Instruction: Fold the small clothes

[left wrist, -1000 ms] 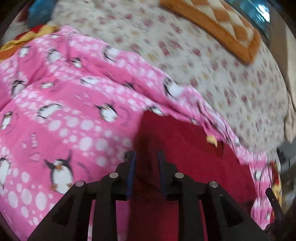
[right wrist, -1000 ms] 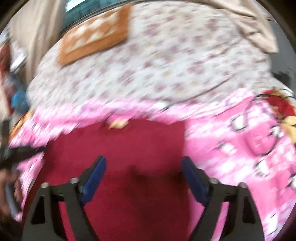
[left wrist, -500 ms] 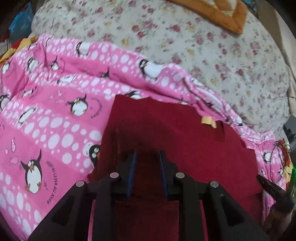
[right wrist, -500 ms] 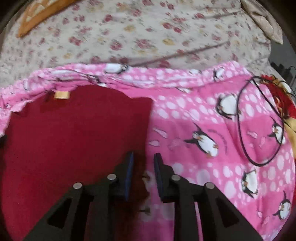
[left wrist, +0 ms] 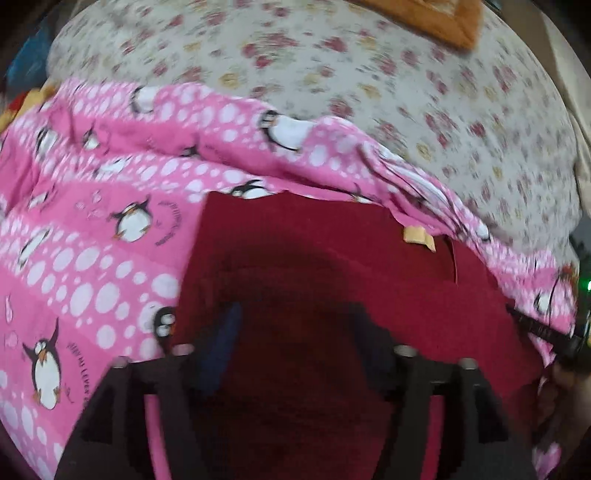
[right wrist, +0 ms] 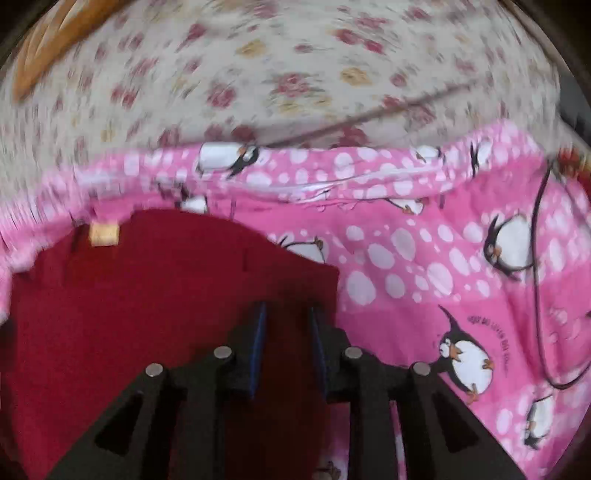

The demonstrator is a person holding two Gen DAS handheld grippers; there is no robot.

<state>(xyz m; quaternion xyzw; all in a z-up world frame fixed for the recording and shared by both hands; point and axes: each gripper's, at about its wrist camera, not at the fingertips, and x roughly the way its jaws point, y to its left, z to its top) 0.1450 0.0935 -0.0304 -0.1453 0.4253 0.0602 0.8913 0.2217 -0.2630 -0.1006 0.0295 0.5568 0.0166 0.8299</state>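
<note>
Left wrist view: left gripper [left wrist: 295, 339] low over the red garment [left wrist: 332, 266], jaws just opened and standing apart, red cloth lying under and between them but not pinched. Garment spread flat on the pink penguin blanket [left wrist: 92, 240], stretching away from the tongs toward its far hem and small yellow tag [left wrist: 417, 236]; long axis seemingly running left to right across the view. Left edge of the cloth just beside the left finger. Flowered bedsheet [left wrist: 369, 92] beyond; orange quilt [left wrist: 443, 22] at the far top. Tip of the other tool at the right rim.

Right wrist view: right gripper [right wrist: 286, 347] at the garment's right edge [right wrist: 332, 295], jaws narrow, apparently clamped on red fabric, though contact hard to confirm through blur. Bulk of the cloth off to the left. Black cable [right wrist: 539, 258] looping on the blanket, well to the right, clear of the fold path. Nothing in the way between tongs and cloth
</note>
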